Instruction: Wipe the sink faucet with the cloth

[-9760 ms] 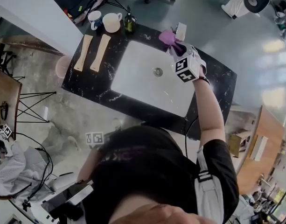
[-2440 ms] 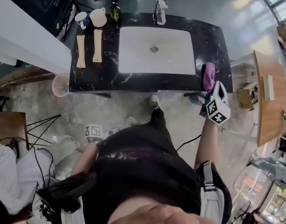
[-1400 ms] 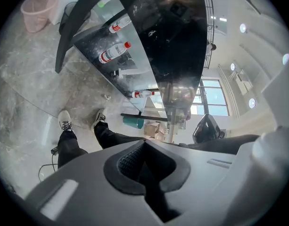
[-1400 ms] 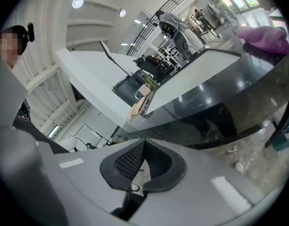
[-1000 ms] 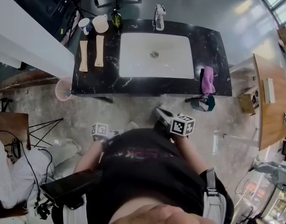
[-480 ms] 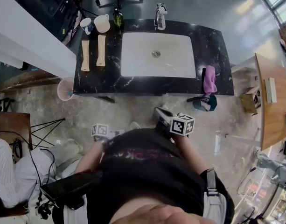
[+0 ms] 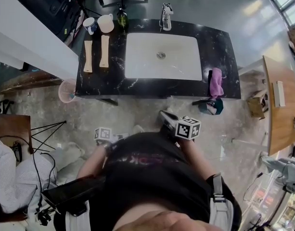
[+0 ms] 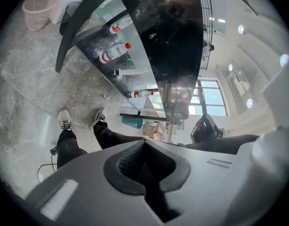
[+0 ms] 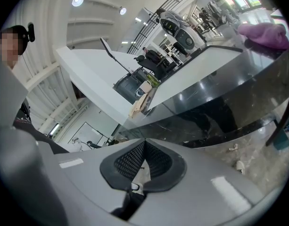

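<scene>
The purple cloth (image 7: 215, 82) lies bunched on the right end of the black counter (image 7: 217, 42), and shows as cloth (image 9: 264, 34) at the upper right of the right gripper view. The chrome faucet (image 7: 165, 14) stands behind the white sink (image 7: 137, 57). Both grippers hang back from the counter, close to the person's body. My right gripper (image 7: 163, 114) (image 9: 144, 141) is shut with nothing between its pads. Further left my left gripper (image 7: 113, 136) (image 8: 143, 142) is also shut and holds nothing.
Two pale wooden boards (image 7: 88, 57), two mugs (image 7: 106, 23) and a dark bottle (image 7: 121, 18) sit on the counter's left end. A pink bin (image 7: 67, 91) stands left of the counter, a teal bin (image 7: 212, 106) under its right end. A wooden table (image 7: 277, 100) is at the right.
Long before, my right gripper held the cloth at the faucet, then reached the counter's right end. It has since let go and drawn back to the body. Over the last second nothing moved.
</scene>
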